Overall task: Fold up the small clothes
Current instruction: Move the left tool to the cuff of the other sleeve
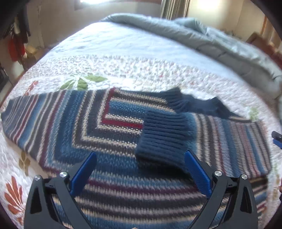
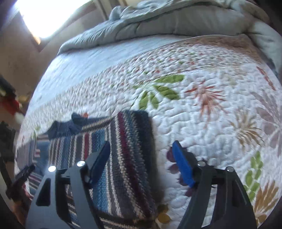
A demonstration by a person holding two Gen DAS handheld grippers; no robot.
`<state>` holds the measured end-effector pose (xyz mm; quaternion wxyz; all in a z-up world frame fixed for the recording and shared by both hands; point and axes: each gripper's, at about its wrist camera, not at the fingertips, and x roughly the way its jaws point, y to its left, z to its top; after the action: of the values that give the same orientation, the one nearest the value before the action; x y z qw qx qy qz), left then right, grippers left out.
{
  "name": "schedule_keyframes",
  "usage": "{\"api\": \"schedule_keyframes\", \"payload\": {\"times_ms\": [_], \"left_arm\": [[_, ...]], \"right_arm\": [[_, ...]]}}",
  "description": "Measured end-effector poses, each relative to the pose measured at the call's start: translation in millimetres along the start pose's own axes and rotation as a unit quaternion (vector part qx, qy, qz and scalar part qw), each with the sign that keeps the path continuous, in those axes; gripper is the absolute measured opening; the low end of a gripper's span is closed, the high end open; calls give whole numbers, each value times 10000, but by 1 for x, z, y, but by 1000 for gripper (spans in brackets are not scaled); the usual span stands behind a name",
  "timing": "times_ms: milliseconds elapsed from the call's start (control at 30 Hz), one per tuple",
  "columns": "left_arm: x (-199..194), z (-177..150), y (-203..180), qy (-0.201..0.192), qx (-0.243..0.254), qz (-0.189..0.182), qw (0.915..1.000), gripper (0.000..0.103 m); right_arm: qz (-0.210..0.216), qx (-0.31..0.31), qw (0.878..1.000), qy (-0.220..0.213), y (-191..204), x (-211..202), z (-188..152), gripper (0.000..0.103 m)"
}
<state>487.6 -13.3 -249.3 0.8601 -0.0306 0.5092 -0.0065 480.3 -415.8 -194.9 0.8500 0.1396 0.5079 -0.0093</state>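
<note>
We see the striped sweater lying flat on the floral quilt, one sleeve with a navy cuff folded across its middle. Our left gripper hangs over the sweater, jaws wide apart, holding nothing. Our right gripper hovers above the sweater's edge, jaws likewise apart. A grey comforter sits beyond the sweater.

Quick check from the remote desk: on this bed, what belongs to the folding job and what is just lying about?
Part of the job:
- striped sweater, spread on the bed, one navy cuff folded over it
- left gripper, open above the sweater
- right gripper, open over the sweater's edge

Just lying about:
- floral quilt
- grey duvet, bunched at the far end
- curtain
</note>
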Motion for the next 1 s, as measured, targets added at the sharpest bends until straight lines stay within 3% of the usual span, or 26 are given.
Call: {"api": "schedule_keyframes", "payload": {"times_ms": [100, 167, 200, 267, 400, 500, 567, 633, 700, 833, 900, 1000], "left_arm": [[21, 5, -8, 271, 167, 260, 9992, 99], [26, 4, -15, 311, 337, 429, 9980, 99], [26, 3, -16, 292, 377, 460, 9978, 99], [25, 1, -22, 282, 402, 403, 9980, 99], [31, 0, -31, 310, 525, 478, 9970, 99], [26, 1, -31, 256, 533, 426, 9973, 99], [21, 0, -29, 166, 530, 439, 9975, 99], [24, 0, -26, 206, 527, 428, 9975, 99], [28, -1, -24, 271, 524, 383, 9975, 99], [29, -3, -19, 305, 450, 267, 9982, 99], [28, -3, -16, 333, 428, 192, 9983, 99], [15, -4, -9, 255, 385, 33, 9989, 99]], "right_arm": [[-399, -385, 9985, 30, 15, 21, 0, 66], [-596, -111, 9979, 247, -4, 34, 1, 26], [-526, 193, 9979, 317, -19, 38, -3, 25], [-396, 411, 9978, 336, -37, 39, -5, 26], [-132, 263, 9989, 369, -42, 37, -9, 33], [357, 440, 9983, 140, -37, 4, -9, 33], [780, 386, 9962, 4, -28, -23, -20, 42], [1049, 173, 9943, 17, -14, -39, -39, 44], [1035, 13, 9945, 183, -8, -37, -53, 45], [645, 208, 9948, 756, -35, -1, -76, 51], [702, 217, 9945, 752, -37, -6, -80, 51], [854, 127, 9954, 407, -27, -29, -64, 51]]}}
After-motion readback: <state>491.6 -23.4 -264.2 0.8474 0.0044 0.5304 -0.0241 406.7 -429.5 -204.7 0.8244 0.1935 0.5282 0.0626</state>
